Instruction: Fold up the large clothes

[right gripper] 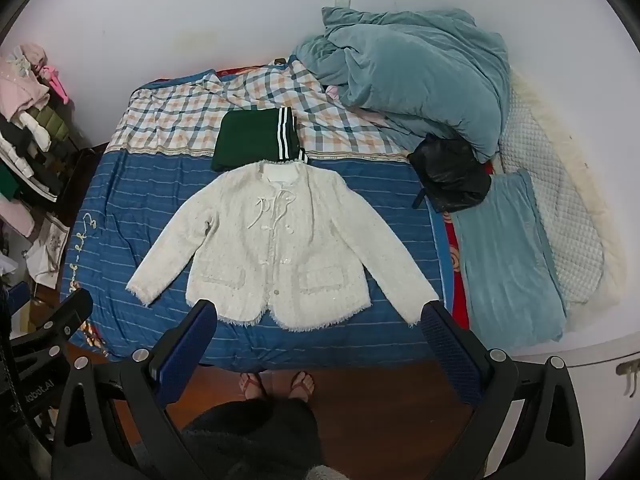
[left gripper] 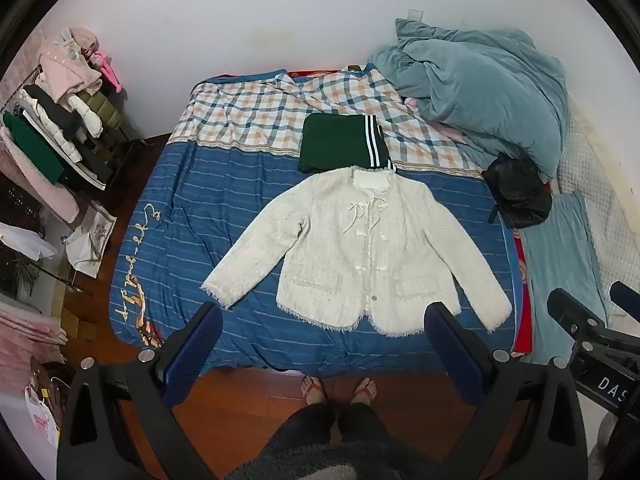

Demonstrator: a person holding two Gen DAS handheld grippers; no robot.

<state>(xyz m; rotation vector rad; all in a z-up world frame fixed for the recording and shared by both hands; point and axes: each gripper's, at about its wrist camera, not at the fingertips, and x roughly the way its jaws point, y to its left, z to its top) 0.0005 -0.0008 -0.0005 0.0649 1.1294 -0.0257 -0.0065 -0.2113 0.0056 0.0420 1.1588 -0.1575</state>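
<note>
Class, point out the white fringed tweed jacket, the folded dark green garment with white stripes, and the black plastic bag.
White fringed tweed jacket [left gripper: 360,248]: left wrist view, chest panel.
Folded dark green garment [left gripper: 332,144]: left wrist view, plain green area.
Black plastic bag [right gripper: 448,176]: right wrist view, crumpled middle.

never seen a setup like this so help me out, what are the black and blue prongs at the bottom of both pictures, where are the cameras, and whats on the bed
The prongs are handheld tongs, one in each of a person's hands, and each carries a wide-angle camera looking forward along its fingers. One picture comes from the left tongs, the other from the right tongs. Both pairs hang wide open above the bed and hold nothing. The person's feet in sandals show on the wooden floor below.

On the blue striped bedspread a white jacket lies spread flat, sleeves out, not yet folded. Just beyond its collar sits a folded green garment with white stripes. A heaped teal duvet and a black bag lie at the right.
</note>
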